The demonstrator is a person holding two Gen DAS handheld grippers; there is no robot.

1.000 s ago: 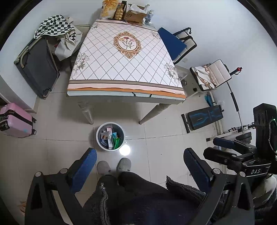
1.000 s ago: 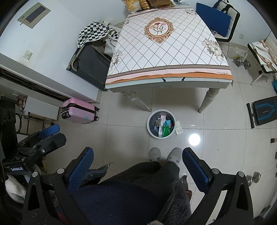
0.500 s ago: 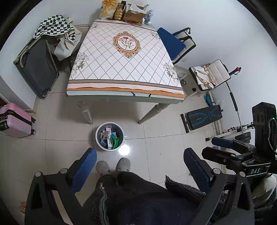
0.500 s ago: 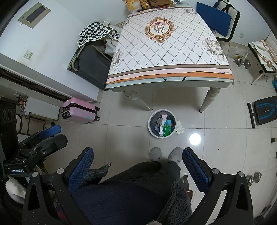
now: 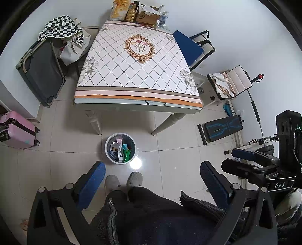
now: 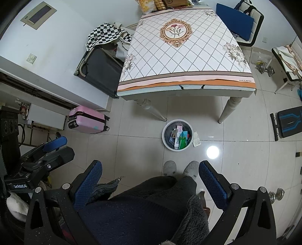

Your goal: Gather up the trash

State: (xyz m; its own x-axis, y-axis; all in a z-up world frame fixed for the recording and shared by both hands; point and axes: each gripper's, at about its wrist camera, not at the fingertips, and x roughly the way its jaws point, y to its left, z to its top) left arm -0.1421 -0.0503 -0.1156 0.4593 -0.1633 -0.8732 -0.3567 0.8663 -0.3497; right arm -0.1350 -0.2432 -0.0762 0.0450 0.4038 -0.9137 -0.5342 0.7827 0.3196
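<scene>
A round white bin (image 5: 108,153) (image 6: 166,142) stands on the tiled floor in front of the table, filled with boxes and wrappers (image 5: 120,149) (image 6: 179,137). A flat white packet (image 6: 196,139) lies on the floor against the bin's right side. My left gripper (image 5: 152,170) is open and empty, held high above the floor near my body. My right gripper (image 6: 150,169) is open and empty, level with it. Each gripper shows in the other's view, the right one (image 5: 245,160) and the left one (image 6: 54,146).
A table with a diamond-pattern cloth (image 5: 137,66) (image 6: 185,54) holds boxes and snacks (image 5: 139,14) at its far edge. A pink suitcase (image 6: 87,122), a dark suitcase (image 5: 41,71), a blue chair (image 5: 190,47), a bench (image 5: 222,128) and dumbbells (image 6: 266,69) surround it. My slippered feet (image 5: 122,180) stand near the bin.
Both views have shifted only slightly. Both grippers stay open and empty, and the bin and its contents have not moved.
</scene>
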